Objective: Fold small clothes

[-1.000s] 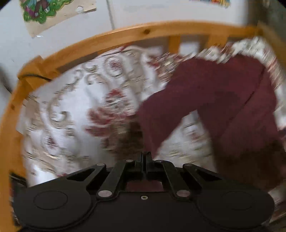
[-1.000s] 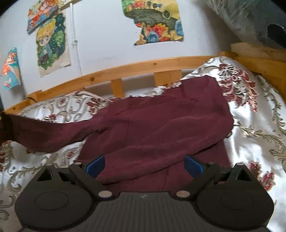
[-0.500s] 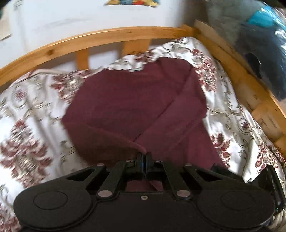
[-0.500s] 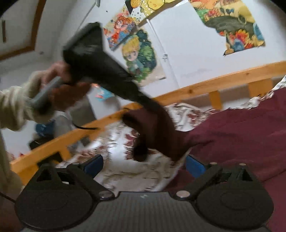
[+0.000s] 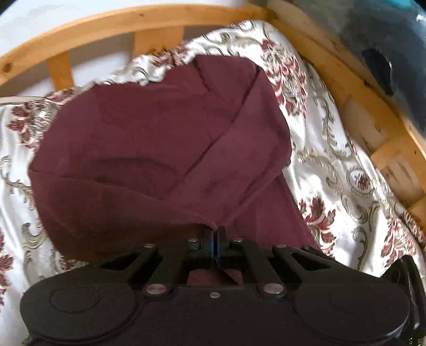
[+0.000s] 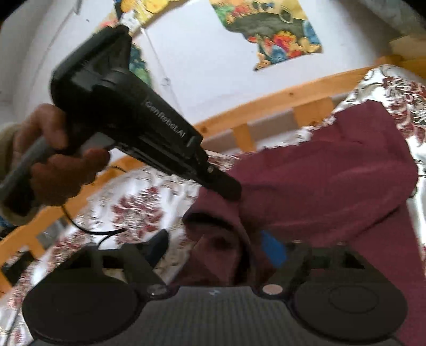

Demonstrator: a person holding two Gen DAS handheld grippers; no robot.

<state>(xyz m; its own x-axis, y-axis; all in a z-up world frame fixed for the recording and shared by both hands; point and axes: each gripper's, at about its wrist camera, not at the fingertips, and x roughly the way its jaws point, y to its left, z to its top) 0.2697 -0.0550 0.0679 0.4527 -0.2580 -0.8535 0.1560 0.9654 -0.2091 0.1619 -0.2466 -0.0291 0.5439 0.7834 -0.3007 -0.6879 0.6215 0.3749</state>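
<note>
From the left wrist, the left gripper [image 5: 214, 234] is pinched tight on a sleeve of the maroon garment [image 5: 159, 149], now drawn across the body; a second ago that sleeve trailed left. The garment's length runs toward the wooden rail [image 5: 127, 24], with open bedspread [image 5: 332, 165] to its right. From the right wrist, the right gripper [image 6: 215, 250] stands wide around bunched fabric, the left hand [image 6: 58, 165] above.

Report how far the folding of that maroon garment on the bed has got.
Done: one side of the maroon garment already lies folded across its body on the floral bedspread. In hand: the left tongs are shut on a fabric edge, carrying it over the body; the right tongs are open beside the draped cloth. Left: lay that flap down, then make the final folds.
</note>
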